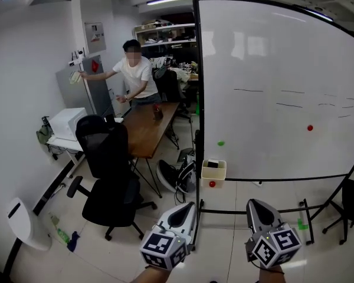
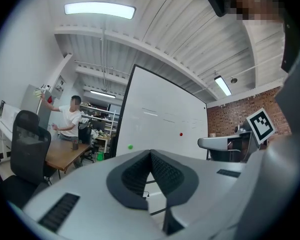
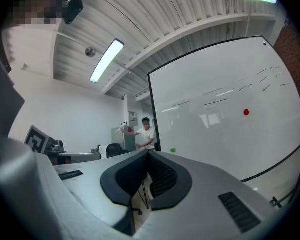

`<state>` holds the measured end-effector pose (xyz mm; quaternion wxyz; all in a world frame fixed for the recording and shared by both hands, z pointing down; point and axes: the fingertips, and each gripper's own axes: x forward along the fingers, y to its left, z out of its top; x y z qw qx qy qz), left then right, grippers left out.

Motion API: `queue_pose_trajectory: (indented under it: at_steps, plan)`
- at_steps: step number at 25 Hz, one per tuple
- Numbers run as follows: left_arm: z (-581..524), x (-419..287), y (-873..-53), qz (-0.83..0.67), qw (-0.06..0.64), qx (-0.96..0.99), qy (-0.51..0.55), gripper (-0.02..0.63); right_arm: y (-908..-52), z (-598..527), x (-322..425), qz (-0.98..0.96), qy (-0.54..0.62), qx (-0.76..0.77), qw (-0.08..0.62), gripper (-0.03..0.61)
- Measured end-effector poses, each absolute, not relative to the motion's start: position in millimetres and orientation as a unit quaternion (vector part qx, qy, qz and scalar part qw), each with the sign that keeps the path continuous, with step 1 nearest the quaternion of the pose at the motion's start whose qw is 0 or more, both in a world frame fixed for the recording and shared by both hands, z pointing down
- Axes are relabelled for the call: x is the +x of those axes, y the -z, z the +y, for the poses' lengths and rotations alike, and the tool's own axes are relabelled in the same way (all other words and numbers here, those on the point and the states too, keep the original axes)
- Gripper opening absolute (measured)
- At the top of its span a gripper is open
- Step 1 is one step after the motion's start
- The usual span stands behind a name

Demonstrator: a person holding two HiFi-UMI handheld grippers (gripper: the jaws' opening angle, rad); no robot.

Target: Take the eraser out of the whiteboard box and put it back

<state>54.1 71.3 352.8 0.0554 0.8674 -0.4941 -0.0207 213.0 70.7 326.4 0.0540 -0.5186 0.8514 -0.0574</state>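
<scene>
1. Whiteboard (image 1: pixel 271 69): fills the right half of the head view. It stands upright on a floor frame.
2. Whiteboard box (image 1: pixel 214 174): small cream open-top bin at the board's lower left corner, centre of the frame. It is well apart from both grippers.
3. Left gripper (image 1: pixel 187 206) and right gripper (image 1: pixel 252 204): bottom centre of the frame. Both have jaw tips together with nothing between them, and neither is at the box yet.
4. Eraser (image 1: pixel 212 164): probably the dark shape just showing inside the box top; too small to be sure.
   - Likely light, with a stiff body and a soft felt face, and not fragile.
   - Pinch the hard body across its narrow sides and lift straight up.
   - The box looks lightly mounted, so dragging against its wall could shift it.
</scene>
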Motion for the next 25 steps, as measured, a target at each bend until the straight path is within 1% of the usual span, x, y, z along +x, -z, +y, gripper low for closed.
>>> queue_pose_trajectory:
  at_steps: [7, 12, 18, 25]
  plan:
    - [29, 116, -349, -0.495, 0.053, 0.867, 0.015, 0.026, -326, 33, 259, 0.865, 0.058, -0.495, 0.056, 0.020]
    - [-4, 131, -349, -0.495, 0.051, 0.868, -0.002, 0.026, -324, -2, 272, 0.866, 0.065, -0.491, 0.065, 0.020]
    - [-60, 96, -372, -0.495, 0.072, 0.866, -0.002, 0.025, -333, -58, 251, 0.858, 0.061, -0.506, 0.059, 0.020]
    - [-130, 22, -368, -0.460, 0.055, 0.886, -0.004, 0.025, -337, -126, 178, 0.837, 0.066, -0.541, 0.056, 0.020]
